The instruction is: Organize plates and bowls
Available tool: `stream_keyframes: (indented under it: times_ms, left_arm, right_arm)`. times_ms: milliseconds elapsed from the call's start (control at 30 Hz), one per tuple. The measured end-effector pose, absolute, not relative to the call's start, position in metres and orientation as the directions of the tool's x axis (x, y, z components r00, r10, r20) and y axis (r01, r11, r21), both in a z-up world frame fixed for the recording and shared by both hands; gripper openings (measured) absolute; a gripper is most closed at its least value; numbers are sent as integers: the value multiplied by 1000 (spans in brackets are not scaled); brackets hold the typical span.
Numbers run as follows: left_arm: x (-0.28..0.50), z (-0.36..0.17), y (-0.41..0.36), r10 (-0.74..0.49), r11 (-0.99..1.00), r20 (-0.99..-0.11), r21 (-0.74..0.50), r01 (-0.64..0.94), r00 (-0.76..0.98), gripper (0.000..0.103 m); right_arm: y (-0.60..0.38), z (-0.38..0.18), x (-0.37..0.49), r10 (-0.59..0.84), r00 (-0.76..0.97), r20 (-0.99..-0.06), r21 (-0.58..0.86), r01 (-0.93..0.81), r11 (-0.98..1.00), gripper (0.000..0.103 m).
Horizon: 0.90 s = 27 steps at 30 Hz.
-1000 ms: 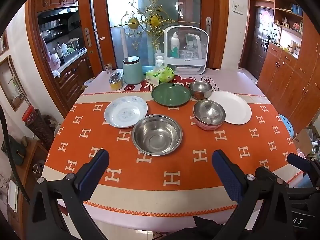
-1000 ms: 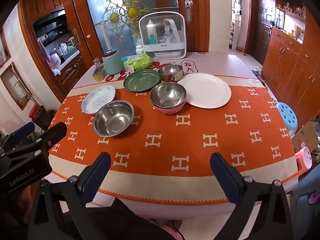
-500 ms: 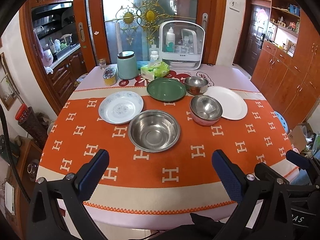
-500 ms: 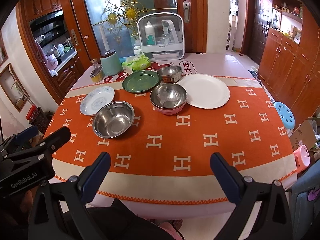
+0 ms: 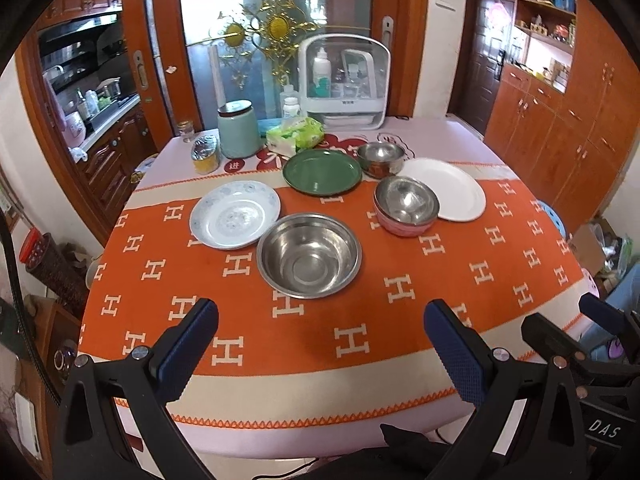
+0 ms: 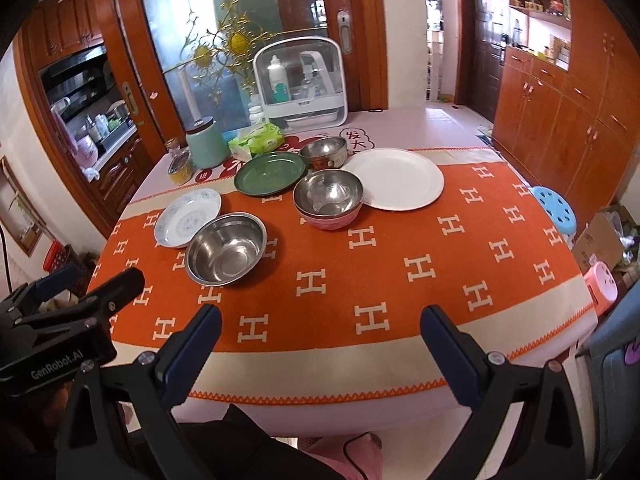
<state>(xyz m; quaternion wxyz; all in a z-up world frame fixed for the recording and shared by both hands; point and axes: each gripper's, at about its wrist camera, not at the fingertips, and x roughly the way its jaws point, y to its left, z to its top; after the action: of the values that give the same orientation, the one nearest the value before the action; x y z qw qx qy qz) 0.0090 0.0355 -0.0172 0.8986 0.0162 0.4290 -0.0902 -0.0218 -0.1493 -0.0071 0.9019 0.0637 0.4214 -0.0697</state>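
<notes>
On the orange tablecloth stand a large steel bowl (image 5: 309,255) (image 6: 226,248), a blue-patterned white plate (image 5: 235,214) (image 6: 188,217), a green plate (image 5: 322,171) (image 6: 269,173), a steel bowl nested in a pink bowl (image 5: 406,205) (image 6: 328,199), a small steel bowl (image 5: 380,157) (image 6: 323,152) and a plain white plate (image 5: 452,188) (image 6: 396,179). My left gripper (image 5: 321,330) is open and empty above the table's near edge, short of the large bowl. My right gripper (image 6: 321,330) is open and empty, to the right of it.
At the table's far side stand a teal canister (image 5: 239,129), a tissue pack (image 5: 295,134), a small jar (image 5: 205,154) and a white bottle steriliser (image 5: 344,80). Wooden cabinets (image 6: 560,96) line the right wall. A blue stool (image 6: 554,210) stands by the table's right.
Both grippers have moved a little forward toward the table, so the dishes look slightly nearer. Both stay open. No dish has moved.
</notes>
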Motion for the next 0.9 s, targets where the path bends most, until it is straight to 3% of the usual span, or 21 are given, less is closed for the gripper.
stream_keyframes:
  times_ms: [400,900]
  left_arm:
    - [20,-32,24,-197,968,-814,-72,240,547,102]
    - [81,-53,-62,-233,960,-861,-129,250,453,102]
  right_arm:
    - [-166,-6,-32,-119,638,-761,76,270,960,100]
    - [-266,-12,13,-91,624,-776,128,297,946,100]
